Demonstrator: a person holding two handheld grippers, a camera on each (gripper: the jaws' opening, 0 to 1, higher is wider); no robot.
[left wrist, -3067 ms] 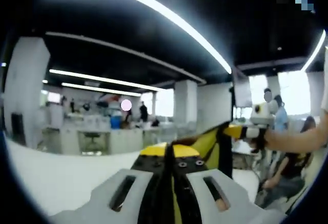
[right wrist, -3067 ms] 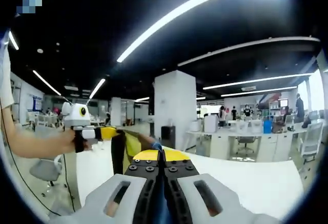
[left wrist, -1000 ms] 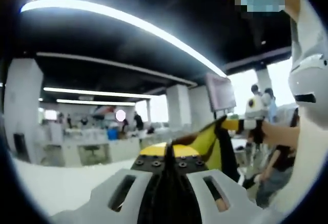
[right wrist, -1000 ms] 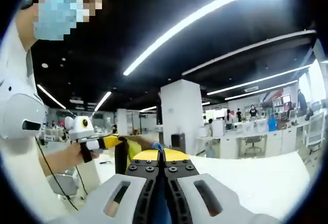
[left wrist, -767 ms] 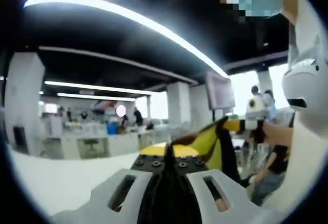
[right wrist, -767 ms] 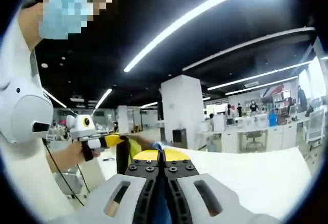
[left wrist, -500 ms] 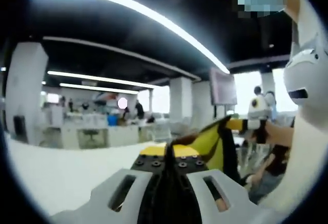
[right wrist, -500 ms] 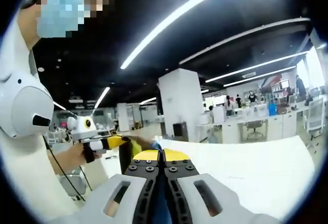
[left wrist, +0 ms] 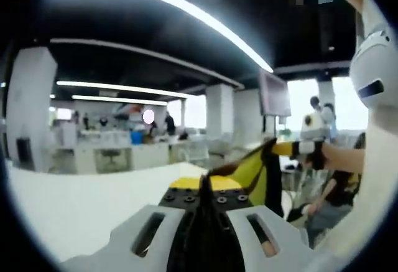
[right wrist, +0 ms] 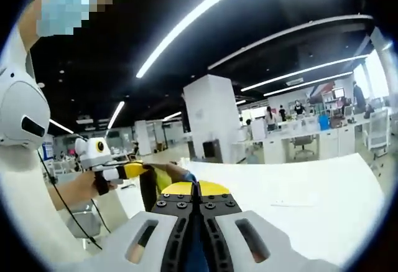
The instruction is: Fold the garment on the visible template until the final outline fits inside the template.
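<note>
A yellow and black garment [left wrist: 254, 171] hangs stretched in the air between my two grippers. My left gripper [left wrist: 204, 186] is shut, with dark cloth pinched between its jaws. Off to the right of the left gripper view, my right gripper [left wrist: 285, 149] holds the garment's other end. In the right gripper view, my right gripper [right wrist: 196, 189] is shut on the cloth. There the garment [right wrist: 159, 181] runs leftward to my left gripper [right wrist: 138, 170], held by a person's hand. No template can be made out on the white table [right wrist: 311, 203].
The white table [left wrist: 68, 206] spreads below both grippers. A person in white clothing [right wrist: 25, 222] stands close behind them. Desks, chairs, a white pillar [right wrist: 211, 122] and seated people [left wrist: 336, 191] are farther off.
Both cameras have tipped slightly downward, so more of the white table shows. The garment stays stretched between the two shut grippers.
</note>
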